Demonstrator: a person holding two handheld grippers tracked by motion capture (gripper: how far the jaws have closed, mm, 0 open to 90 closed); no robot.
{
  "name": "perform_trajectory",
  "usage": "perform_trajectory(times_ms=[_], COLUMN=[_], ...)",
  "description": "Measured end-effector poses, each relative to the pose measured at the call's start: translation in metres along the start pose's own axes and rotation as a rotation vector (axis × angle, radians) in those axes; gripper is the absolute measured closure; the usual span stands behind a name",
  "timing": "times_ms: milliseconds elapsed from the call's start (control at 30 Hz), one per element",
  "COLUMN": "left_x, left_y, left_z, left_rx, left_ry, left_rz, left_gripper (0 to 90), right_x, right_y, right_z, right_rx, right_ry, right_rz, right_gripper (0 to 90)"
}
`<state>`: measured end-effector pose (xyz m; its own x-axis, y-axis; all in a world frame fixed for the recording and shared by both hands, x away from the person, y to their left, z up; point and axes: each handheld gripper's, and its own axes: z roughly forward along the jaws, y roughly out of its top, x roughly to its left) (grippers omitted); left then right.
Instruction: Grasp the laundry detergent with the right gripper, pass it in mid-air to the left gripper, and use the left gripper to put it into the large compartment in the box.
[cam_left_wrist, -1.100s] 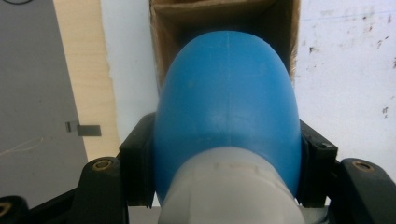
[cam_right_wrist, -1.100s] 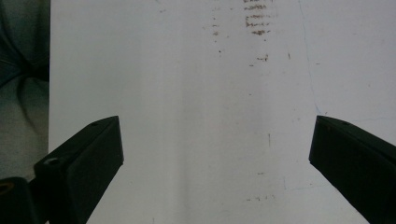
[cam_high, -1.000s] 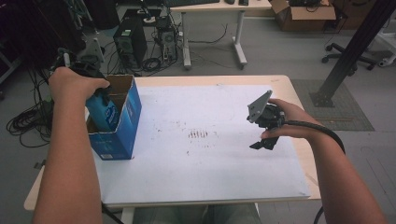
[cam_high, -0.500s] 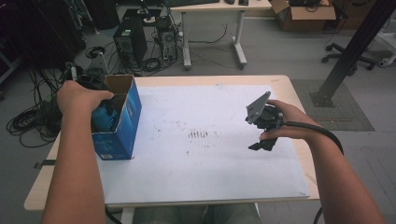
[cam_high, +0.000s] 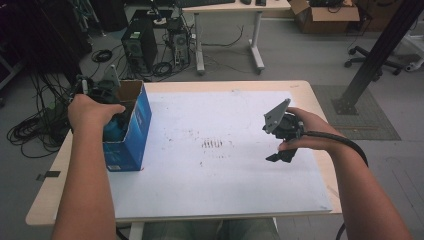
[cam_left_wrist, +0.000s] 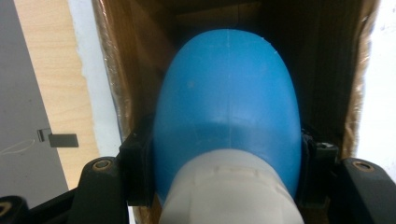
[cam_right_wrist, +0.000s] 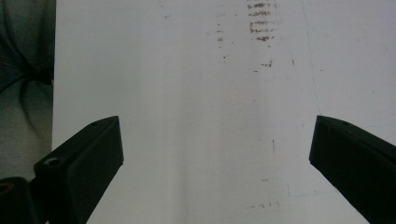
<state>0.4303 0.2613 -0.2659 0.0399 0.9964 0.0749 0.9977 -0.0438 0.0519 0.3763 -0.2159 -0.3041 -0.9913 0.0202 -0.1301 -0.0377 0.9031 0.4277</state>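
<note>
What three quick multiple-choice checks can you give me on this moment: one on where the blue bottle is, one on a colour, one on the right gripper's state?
1. Where is the blue bottle?
A. Lying on the white sheet
B. Between the left gripper's jaws, inside the open box
C. In the right gripper

2. What colour is the outside of the box?
A. Red
B. Green
C. Blue

3. What state is the right gripper in?
A. Open, with nothing between its jaws
B. Shut on a bottle
C. Shut on the box flap

Answers:
1 B: the left gripper view shows the left gripper with its jaws pressed on both sides of the bottle, brown cardboard walls around it.
2 C: the high view shows blue outer walls.
3 A: the right gripper view shows its jaws wide apart over the bare white sheet.
</note>
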Motion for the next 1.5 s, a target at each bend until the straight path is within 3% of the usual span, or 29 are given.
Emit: perform_trajectory(times_ms=[333,1500], left_x=[-0.002,-0.002], left_y=[-0.001,-0.003], left_z=[0.013,0.009], left_rx=[-0.015,-0.032], left_ry=[0.005,0.011], left_rz=[0.003,-0.007], left_gripper=[37.9,35.0], right_x=[0.001,0.002], right_y=[-0.001,-0.005], right_z=[-0.001,-0.005], right_rx=[-0.002,-0.008], right_ry=[0.0,-0.005], right_rz=[0.006,0.005], right_gripper=[3.2,3.1])
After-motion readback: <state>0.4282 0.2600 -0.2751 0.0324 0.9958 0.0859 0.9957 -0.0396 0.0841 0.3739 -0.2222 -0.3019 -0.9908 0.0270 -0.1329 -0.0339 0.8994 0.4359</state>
